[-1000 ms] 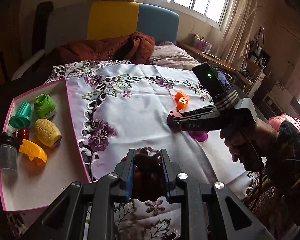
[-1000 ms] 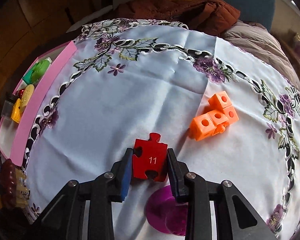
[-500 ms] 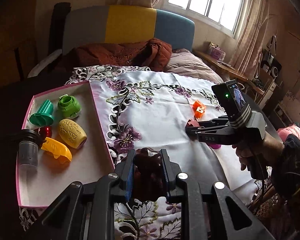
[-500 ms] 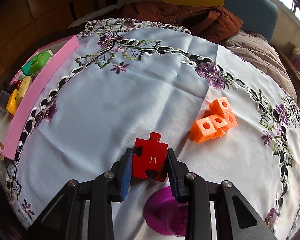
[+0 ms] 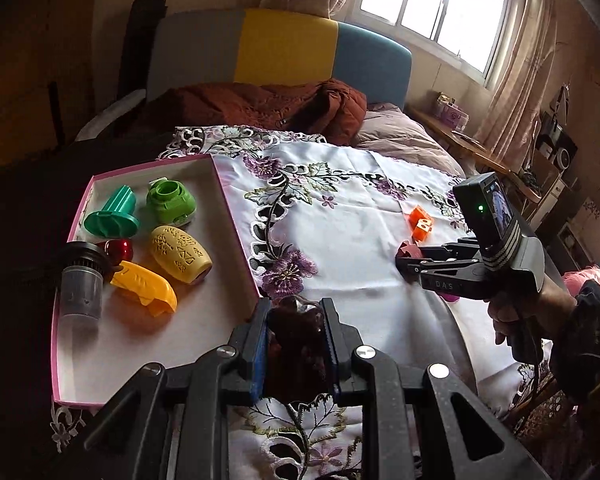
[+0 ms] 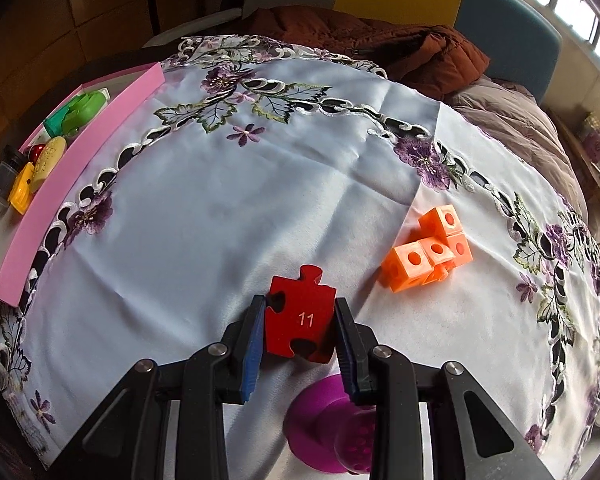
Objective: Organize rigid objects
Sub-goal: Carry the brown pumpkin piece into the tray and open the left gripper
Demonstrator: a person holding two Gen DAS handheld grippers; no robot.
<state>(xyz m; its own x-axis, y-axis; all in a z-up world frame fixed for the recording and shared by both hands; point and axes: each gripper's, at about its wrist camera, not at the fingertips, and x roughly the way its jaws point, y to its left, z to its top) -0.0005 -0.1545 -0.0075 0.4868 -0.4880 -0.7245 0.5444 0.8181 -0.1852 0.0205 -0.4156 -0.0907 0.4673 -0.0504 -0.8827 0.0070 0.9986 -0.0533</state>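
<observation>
My left gripper [image 5: 296, 312] is shut on a dark brown lumpy toy [image 5: 296, 340] and holds it above the near right corner of the pink tray [image 5: 236, 236]. The tray holds several toys, among them a yellow patterned barrel [image 5: 181, 254] and a green stamp [image 5: 114, 214]. My right gripper [image 6: 299, 312] is shut on a red puzzle piece marked 11 [image 6: 300, 320], held above the white embroidered cloth [image 6: 220, 200]. It also shows in the left wrist view [image 5: 408, 258]. Orange linked cubes [image 6: 428, 254] lie on the cloth to its right.
A purple round toy [image 6: 328, 436] lies under my right gripper. The tray [image 6: 80, 152] sits at the cloth's left edge. A brown jacket [image 5: 260, 108] lies at the far end. A shelf with clutter [image 5: 540, 168] stands at right.
My left gripper has moved left and back with the brown toy, so the tray now lies closer under it. My right gripper has risen a little with the puzzle piece.
</observation>
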